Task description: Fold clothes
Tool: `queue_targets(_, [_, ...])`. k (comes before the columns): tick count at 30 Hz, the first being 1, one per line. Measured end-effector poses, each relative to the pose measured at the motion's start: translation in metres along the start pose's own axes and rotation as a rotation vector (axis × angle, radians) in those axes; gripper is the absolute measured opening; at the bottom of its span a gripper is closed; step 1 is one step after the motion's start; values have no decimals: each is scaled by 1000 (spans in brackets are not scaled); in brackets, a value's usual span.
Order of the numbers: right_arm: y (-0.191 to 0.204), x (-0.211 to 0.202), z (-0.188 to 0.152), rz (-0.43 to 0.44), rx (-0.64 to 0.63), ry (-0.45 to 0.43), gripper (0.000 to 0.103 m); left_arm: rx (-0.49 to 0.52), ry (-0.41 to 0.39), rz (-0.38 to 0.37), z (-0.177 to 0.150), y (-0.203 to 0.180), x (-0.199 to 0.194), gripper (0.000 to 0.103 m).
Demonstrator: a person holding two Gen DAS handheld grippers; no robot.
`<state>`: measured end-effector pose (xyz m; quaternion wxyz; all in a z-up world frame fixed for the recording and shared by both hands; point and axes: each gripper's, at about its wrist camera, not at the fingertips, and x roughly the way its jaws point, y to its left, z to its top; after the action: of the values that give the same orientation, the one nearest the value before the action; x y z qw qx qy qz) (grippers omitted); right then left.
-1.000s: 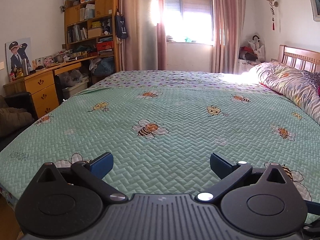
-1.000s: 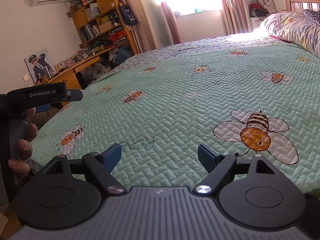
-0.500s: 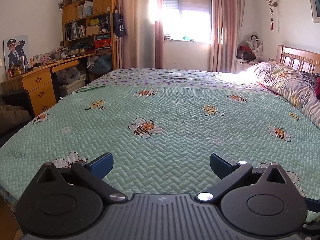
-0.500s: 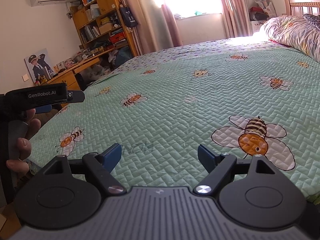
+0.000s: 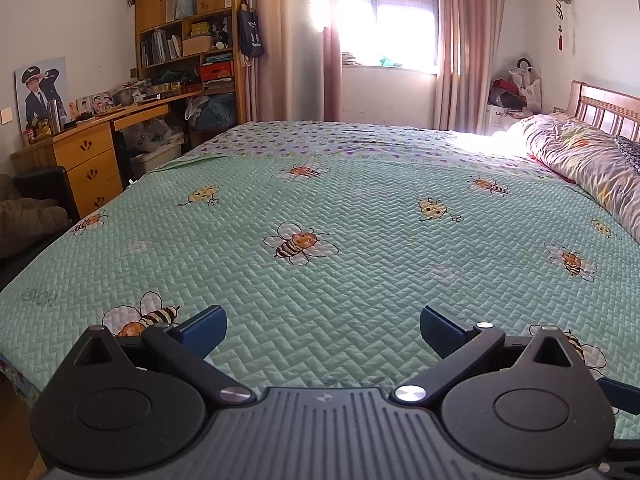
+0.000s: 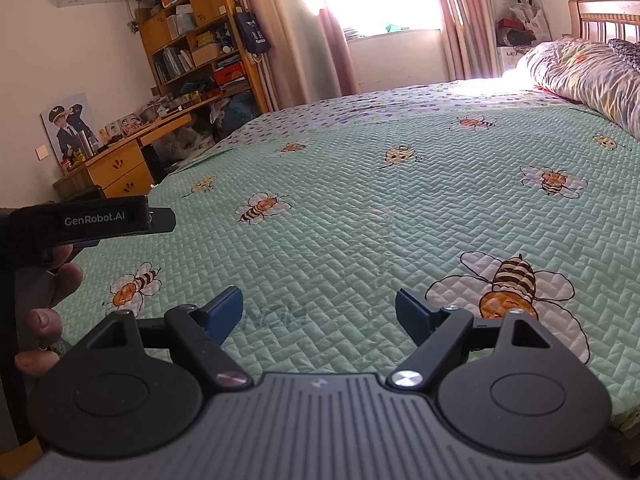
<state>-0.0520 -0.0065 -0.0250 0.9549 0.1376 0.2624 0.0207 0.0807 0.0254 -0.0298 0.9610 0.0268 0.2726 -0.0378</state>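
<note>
Along the left wall stand a wooden desk (image 5: 86, 148) and a crowded bookshelf (image 5: 188, 36), followed by pink curtains (image 5: 298, 40) framing a bright window (image 5: 390, 12), with a wooden headboard (image 5: 608, 110) at far right. The bed (image 5: 360, 216) carries a flat green quilted cover printed with bees and a rumpled duvet (image 5: 588, 164) by the headboard; no clothes are visible on it. The left gripper (image 5: 322, 330) and right gripper (image 6: 318, 312) hover over its near edge, jaws apart, nothing between them.
</note>
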Motion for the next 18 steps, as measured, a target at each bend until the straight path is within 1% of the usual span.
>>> queue_targets(3, [2,4,-3,5,-8,17,84,7,0,7,0,-2,1,103])
queue_targets(8, [3,8,-10,5,-2,42,84,13,3,-8,0,-3,1,103])
queue_targets(13, [5,7,-12,5,-2,45,84,2,5,-18,0,1,0,103])
queue_targets(18, [8,7,-14,8,-9,53,84,51,5,-7,0,-3,2,103])
